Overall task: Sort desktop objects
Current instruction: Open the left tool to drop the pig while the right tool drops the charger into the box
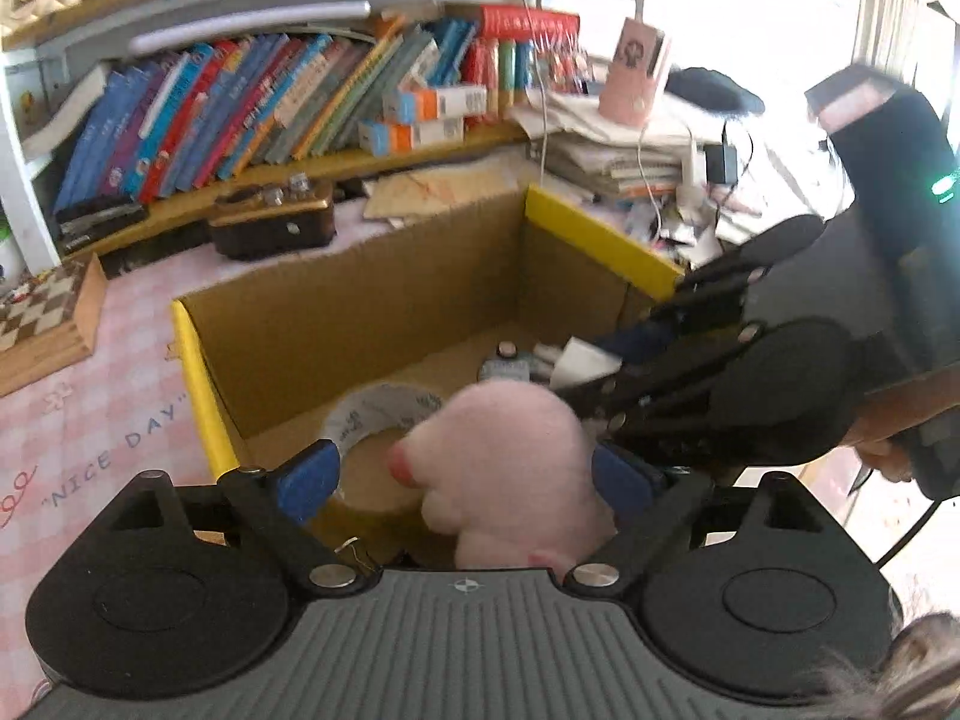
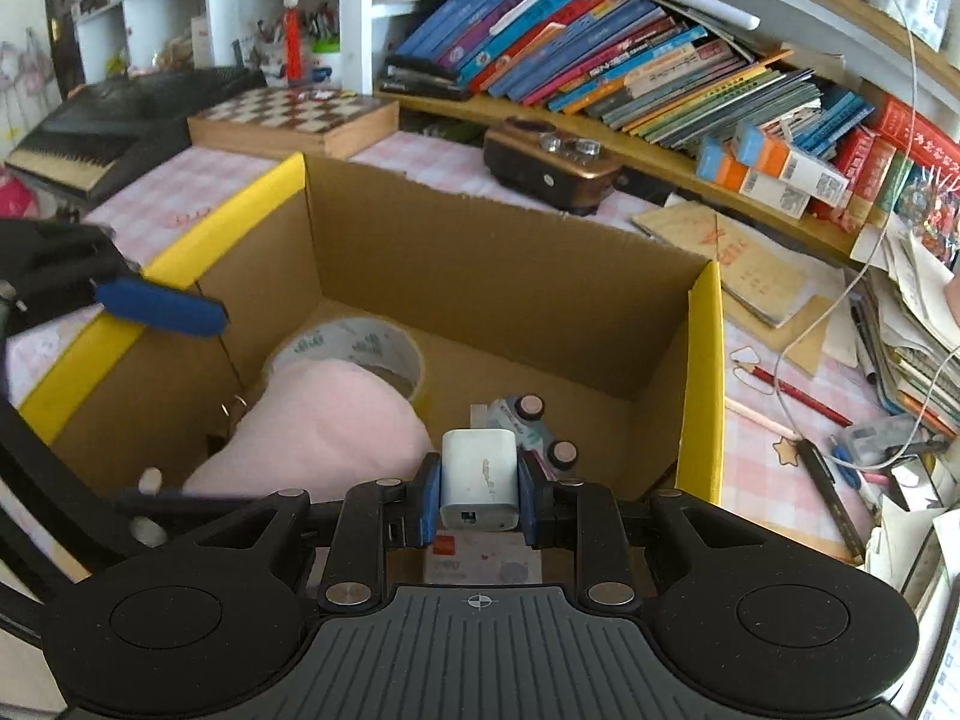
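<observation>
- Right tongs (image 2: 474,501): clamped on one white charger (image 2: 479,474), held over the near edge of the box (image 2: 480,252), inside its walls.
- Left tongs (image 1: 465,480): spread wide; one pink plush (image 1: 516,468) sits between the pads (image 1: 309,480), and contact on either side cannot be told.
- Box interior: one tape roll (image 2: 354,348) at the left wall, touching the plush; one toy car (image 2: 528,420) just beyond the charger; bare floor toward the far right corner.
- Box edges: two yellow-taped side rims, back wall rough-cut.
- Worktop (image 2: 780,420): two pencils (image 2: 798,396) right of the box; one chessboard (image 2: 294,114) behind.
</observation>
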{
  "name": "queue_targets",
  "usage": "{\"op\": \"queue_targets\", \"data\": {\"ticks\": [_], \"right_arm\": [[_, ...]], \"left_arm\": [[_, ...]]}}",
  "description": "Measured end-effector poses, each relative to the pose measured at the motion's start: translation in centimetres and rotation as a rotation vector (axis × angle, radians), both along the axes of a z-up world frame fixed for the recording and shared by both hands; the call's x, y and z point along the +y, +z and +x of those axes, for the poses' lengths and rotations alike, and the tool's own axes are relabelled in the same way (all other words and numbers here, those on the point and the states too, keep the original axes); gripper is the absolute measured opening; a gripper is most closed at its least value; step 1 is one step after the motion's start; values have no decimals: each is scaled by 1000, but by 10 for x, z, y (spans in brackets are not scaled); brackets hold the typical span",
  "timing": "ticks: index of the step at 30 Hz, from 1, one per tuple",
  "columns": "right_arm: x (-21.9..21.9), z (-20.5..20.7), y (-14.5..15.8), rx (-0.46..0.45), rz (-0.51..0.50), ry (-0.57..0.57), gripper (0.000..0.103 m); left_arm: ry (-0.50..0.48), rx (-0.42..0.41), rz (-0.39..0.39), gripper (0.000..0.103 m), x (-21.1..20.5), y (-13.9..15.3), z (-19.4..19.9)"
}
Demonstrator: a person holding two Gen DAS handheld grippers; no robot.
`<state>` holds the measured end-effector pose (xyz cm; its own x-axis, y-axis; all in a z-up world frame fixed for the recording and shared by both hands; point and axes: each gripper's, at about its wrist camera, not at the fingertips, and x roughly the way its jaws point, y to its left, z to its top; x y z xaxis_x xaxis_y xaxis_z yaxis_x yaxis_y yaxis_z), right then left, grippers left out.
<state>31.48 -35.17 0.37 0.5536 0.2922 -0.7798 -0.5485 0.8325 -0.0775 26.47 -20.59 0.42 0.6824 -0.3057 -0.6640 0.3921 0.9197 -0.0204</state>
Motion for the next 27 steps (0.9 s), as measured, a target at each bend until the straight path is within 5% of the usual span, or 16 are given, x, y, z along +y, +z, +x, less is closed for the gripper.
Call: {"op": "queue_targets", "data": {"ticks": [13,27], "right_arm": [[8,1,-8,17,-75,63,25],[-4,-28,26,-98,33,-21,31]], "left_arm": [[124,-112,-126,103,25,32,-47],[217,-150,-154,103,43,44,-90]]}}
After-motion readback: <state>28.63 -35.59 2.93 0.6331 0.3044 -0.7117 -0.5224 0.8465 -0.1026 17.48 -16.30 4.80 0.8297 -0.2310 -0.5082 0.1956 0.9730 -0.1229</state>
